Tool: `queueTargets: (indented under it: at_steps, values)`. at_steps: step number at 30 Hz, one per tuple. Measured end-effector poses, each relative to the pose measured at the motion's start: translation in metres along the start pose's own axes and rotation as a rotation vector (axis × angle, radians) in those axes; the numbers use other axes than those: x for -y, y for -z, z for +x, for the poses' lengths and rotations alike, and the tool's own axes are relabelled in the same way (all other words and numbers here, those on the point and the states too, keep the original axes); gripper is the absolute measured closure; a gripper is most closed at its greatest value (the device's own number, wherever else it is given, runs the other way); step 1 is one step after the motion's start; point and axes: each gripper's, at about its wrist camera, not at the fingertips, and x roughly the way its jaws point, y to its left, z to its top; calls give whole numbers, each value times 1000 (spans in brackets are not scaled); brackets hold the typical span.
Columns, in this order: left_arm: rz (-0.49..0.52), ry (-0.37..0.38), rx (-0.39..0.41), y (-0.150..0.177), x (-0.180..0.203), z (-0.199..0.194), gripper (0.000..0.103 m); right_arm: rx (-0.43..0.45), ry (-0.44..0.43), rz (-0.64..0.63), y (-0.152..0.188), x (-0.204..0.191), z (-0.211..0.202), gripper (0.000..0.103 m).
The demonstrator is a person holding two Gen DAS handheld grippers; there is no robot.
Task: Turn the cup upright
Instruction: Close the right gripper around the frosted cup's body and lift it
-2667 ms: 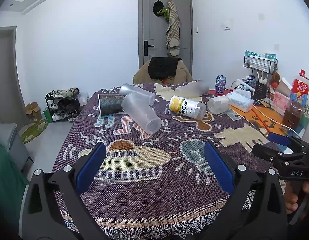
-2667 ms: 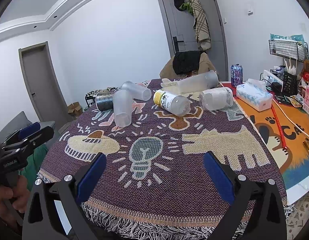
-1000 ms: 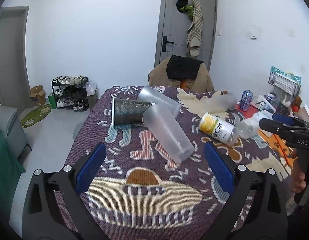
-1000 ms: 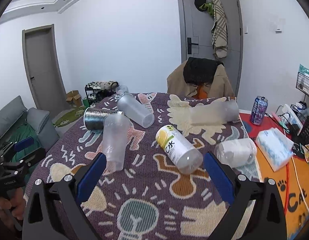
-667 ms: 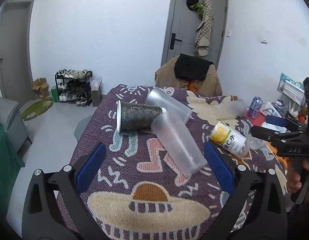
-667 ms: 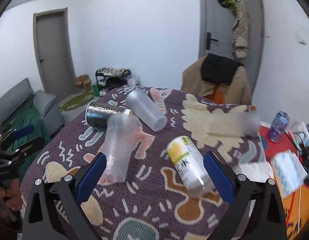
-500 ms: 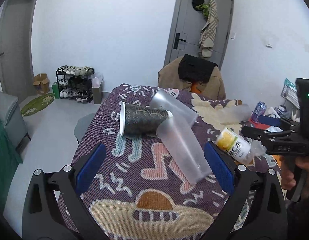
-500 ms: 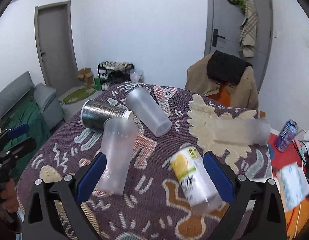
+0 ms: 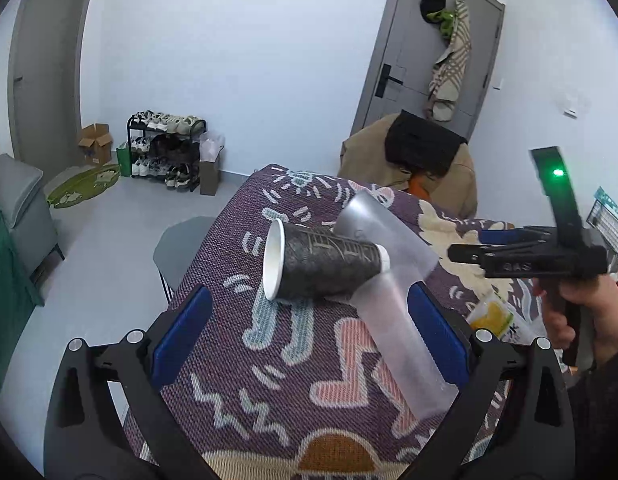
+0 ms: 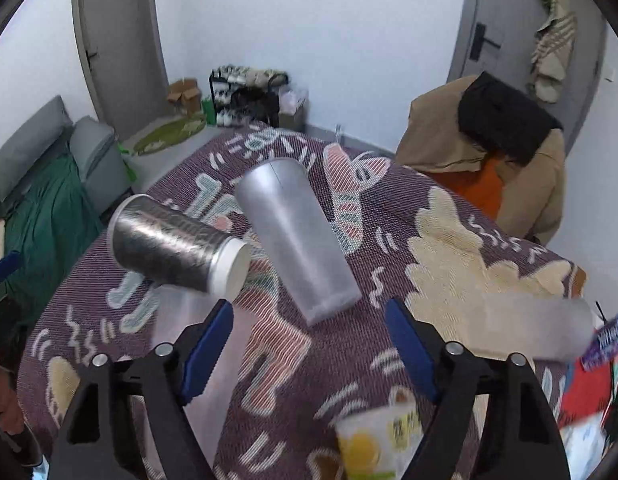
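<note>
A dark patterned paper cup (image 9: 323, 266) lies on its side on the patterned tablecloth (image 9: 237, 344), mouth to the left; it also shows in the right wrist view (image 10: 169, 246). Two frosted plastic cups lie against it: one behind (image 9: 383, 226), one nearer (image 9: 401, 344). In the right wrist view the far frosted cup (image 10: 297, 238) lies just ahead of my right gripper (image 10: 309, 338), which is open and empty. My left gripper (image 9: 309, 330) is open and empty, just short of the dark cup. The right gripper (image 9: 525, 258) shows in the left view, hovering right of the cups.
A yellow-labelled bottle (image 10: 373, 444) lies on its side near the right gripper. Another frosted cup (image 10: 537, 330) and a can (image 10: 607, 342) lie at the right. A chair with a coat (image 10: 493, 140) stands behind the table. The table's left edge (image 9: 197, 252) is close to the cups.
Both grippers have moved forward and closer to the cluster of cups. The right gripper has swung left over the table toward the far frosted cup. The cups have not moved.
</note>
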Motion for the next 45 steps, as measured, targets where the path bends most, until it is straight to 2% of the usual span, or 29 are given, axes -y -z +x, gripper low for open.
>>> queueTargets:
  at_steps: [7,12,14,17,23,32,39,45]
  values:
    - [-11,-16,-28,-2,-11,21,6,-124,-20,-94,-30,-8,58,30]
    - [-1,-35,-44,0,-16,28,6,-188,8,-173,-43,-17,87,30]
    - [-10,-44,-47,1,-21,29,6,-202,-33,-156,-48,-14,97,30]
    - [-19,-51,-48,1,-25,28,6,-212,-31,-139,-56,-8,106,29]
    - [-26,-53,-47,2,-26,23,6,-259,-92,-63,-55,5,119,34]
    - [-15,-54,-46,1,-26,5,6,-256,-135,3,-47,10,114,41]
    - [19,-50,-13,-1,-16,-19,6,-178,-154,66,-39,21,79,42]
    - [33,-37,-12,2,-4,-31,6,-124,-157,110,-19,33,37,42]
